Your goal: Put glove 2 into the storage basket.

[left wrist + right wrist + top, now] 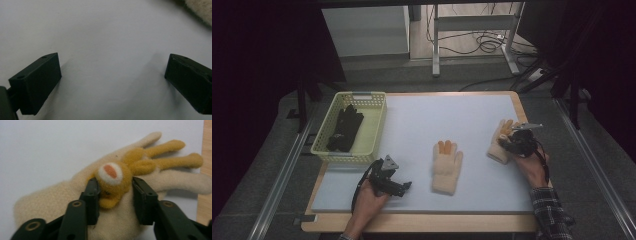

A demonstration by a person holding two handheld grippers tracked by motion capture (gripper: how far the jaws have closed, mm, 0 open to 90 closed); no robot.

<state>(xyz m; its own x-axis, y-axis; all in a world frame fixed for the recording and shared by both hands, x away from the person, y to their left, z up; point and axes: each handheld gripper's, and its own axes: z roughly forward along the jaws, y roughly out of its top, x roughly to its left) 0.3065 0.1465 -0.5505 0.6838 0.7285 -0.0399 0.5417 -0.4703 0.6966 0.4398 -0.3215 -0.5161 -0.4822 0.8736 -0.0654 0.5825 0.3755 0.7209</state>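
Nearest the lens in the right gripper view, the right gripper (115,195) has its two black jaws pressed in on either side of the mustard-yellow animal face sewn onto the right-hand glove (75,202), so it is clamped on that raised ornament rather than on the glove's flat body. To do this pick well, I would judge it wiser to take some of the cream fabric under the ornament too, then lift slowly, since a hold on the stuffed face alone may slip or let the glove swing.

On the pale blue mat (422,125) in the high view, that glove (498,145) lies at about 3 o'clock, near the table's right edge, its fingers pointing toward 12. It is cream and fleecy, with yellow fingertips. A matching glove (447,165) lies flat near the centre, well apart from it. At 10 o'clock a yellow basket (377,117) holds a pair of black gloves (344,127). At 7 o'clock the left gripper (388,180) rests low over bare mat, jaws wide apart and holding nothing.
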